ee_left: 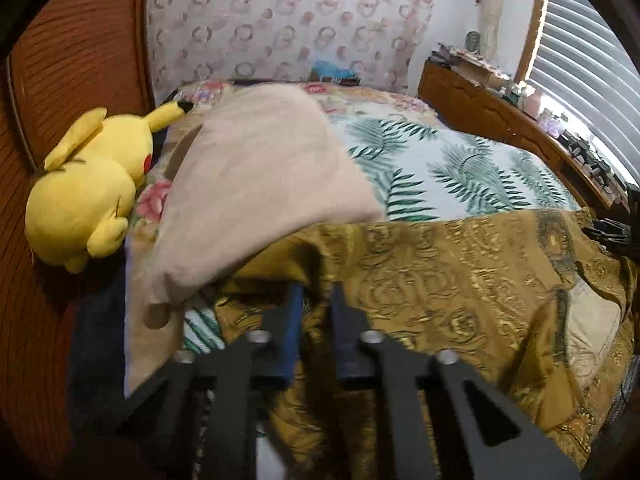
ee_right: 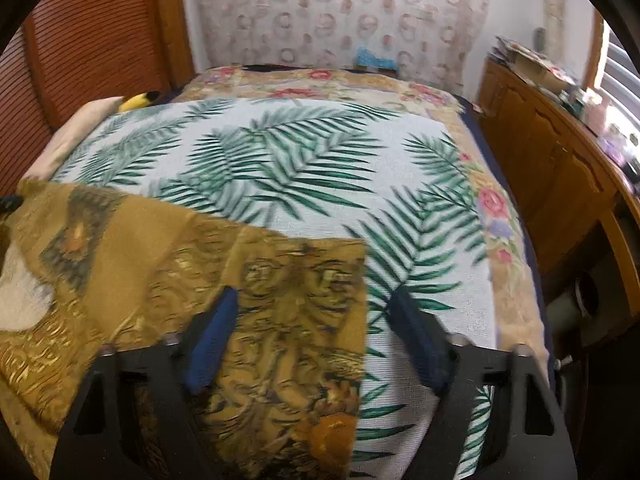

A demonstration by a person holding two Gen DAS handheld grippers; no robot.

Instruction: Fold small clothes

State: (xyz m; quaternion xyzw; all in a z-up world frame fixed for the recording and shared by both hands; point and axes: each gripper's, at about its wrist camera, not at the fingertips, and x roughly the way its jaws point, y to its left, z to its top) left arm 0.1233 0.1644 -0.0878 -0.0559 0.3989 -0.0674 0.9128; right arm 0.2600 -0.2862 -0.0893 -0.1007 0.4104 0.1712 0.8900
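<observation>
Your left hand-held gripper (ee_left: 316, 300) has its blue pads drawn close together on a raised fold of the gold cloth (ee_left: 460, 288), so it is clamped on that cloth near its left edge. Your right hand-held gripper (ee_right: 312, 304) stands with its jaws apart; the cloth's (ee_right: 256, 320) right-hand corner lies between the blue pads (ee_right: 218, 332), but neither pad presses on it. The cloth is spread across the near part of the bed (ee_right: 280, 168), over the white cover printed with green palm leaves; in the right wrist view its straight edge runs down at about 6 o'clock, with bare cover to the right. In the left wrist view a beige pillow (ee_left: 256, 184) lies at 11 o'clock from the gripper, its lower corner just beside the cloth, and a yellow plush toy (ee_left: 88, 192) rests at 9 o'clock against the brown slatted panel (ee_left: 80, 60). At 2 o'clock a wooden cabinet (ee_left: 492, 120) runs along the window side, its top crowded with small items too blurred to name. No basket, box or other container with clothes in it can be made out in either view.
</observation>
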